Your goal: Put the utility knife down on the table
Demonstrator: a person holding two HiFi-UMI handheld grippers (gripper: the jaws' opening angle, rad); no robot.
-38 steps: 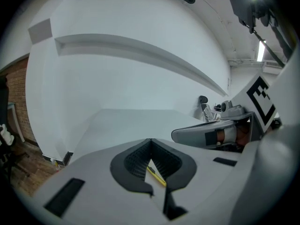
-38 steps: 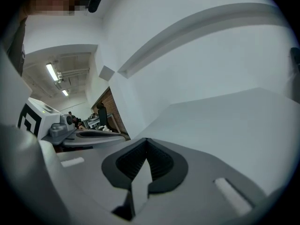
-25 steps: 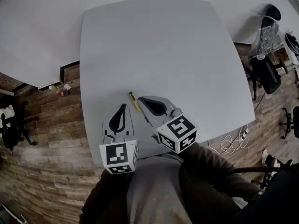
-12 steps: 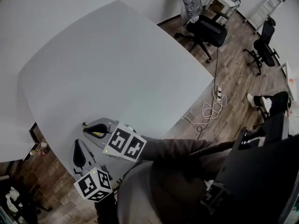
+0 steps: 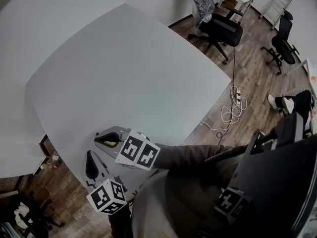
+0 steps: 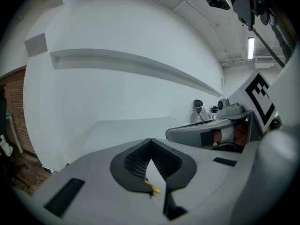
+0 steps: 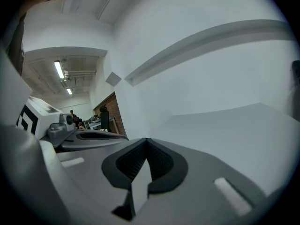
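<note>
The yellow utility knife [image 5: 108, 143] shows in the head view only as a small yellow patch through the opening of my right gripper [image 5: 97, 138]. In the left gripper view a yellow sliver of the knife [image 6: 152, 186] appears low in the gap behind the left gripper's [image 6: 150, 140] meeting tips. It seems to lie on the white table [image 5: 124, 73], with neither gripper holding it. My left gripper [image 5: 89, 152] hovers beside the right one near the table's edge. The right gripper's [image 7: 146, 139] tips touch with nothing between them.
The table's near edge runs just below both grippers, with wood floor [image 5: 59, 182] beyond it. Office chairs [image 5: 220, 31] and a coiled cable [image 5: 230, 115] lie past the table's far right side. A dark bulky object [image 5: 277, 182] fills the lower right.
The head view has swung round to the right. The knife lay in plain sight between the grippers a second ago; now only a yellow patch shows through the right gripper's opening.
</note>
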